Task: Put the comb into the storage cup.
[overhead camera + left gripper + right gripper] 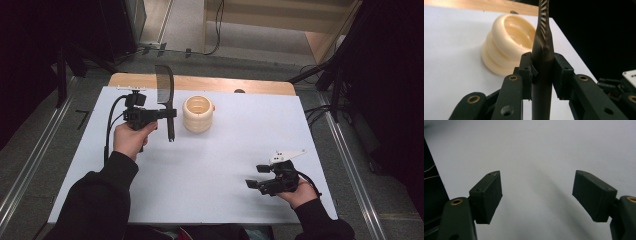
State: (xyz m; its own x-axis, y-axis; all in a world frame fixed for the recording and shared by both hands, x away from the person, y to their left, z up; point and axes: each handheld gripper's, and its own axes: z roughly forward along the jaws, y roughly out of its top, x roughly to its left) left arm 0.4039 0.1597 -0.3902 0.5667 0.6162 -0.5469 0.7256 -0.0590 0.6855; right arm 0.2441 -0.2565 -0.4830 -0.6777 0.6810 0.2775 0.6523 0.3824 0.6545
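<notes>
The long black plastic comb (165, 95) is off the table and in my grip, standing nearly upright with its toothed end up, just to the left of the cream ribbed round holder (198, 114). That holder, open at the top and empty as far as I can see, sits on the white table cover (235, 150) toward the far edge, and it's my landmark here. So I'd judge the pick-up is done and the delivery is what remains: the comb is beside the holder, not yet over its mouth, and nothing of it is inside.

My left gripper (167, 114) is clamped on the comb's handle, just below where the teeth begin. In the left gripper view the two pads (526, 72) press the handle from both sides, with the comb (543, 45) rising between them and the holder (506, 47) just behind and to the left.

My right gripper (257, 176) is well away from the holder, down by the near right corner of the cover. Its jaws stand wide apart with bare white cover (536, 157) between the pads (487, 195), holding nothing.

What's left, I reckon: swing the comb across above the holder's opening, lower it in, let go.
</notes>
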